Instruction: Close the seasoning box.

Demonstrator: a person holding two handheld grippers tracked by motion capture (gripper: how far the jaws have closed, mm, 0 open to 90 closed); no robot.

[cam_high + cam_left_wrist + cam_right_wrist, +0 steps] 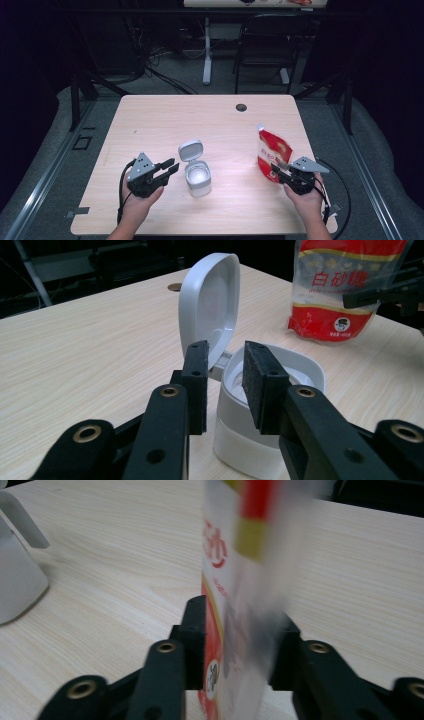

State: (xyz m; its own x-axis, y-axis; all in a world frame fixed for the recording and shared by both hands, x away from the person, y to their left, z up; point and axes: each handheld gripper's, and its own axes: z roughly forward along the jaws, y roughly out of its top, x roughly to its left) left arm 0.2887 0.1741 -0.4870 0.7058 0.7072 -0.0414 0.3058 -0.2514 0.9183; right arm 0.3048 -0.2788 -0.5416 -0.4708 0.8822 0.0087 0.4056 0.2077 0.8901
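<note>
The right tongs [281, 173] clamp the soft red-and-white plastic sugar pouch [272, 150] low down, where it will likely flop, while the left tongs [169, 167] hover open beside the open white lidded canister [197, 176].

My high view looks forward and down over the whole table [165, 115]. My left gripper view sits low and close, looking between its jaws at the open white box [260, 405], with the red bag [345, 290] beyond. My right gripper view hugs that bag [240, 605] between its jaws, the box [17, 575] off left.
</note>
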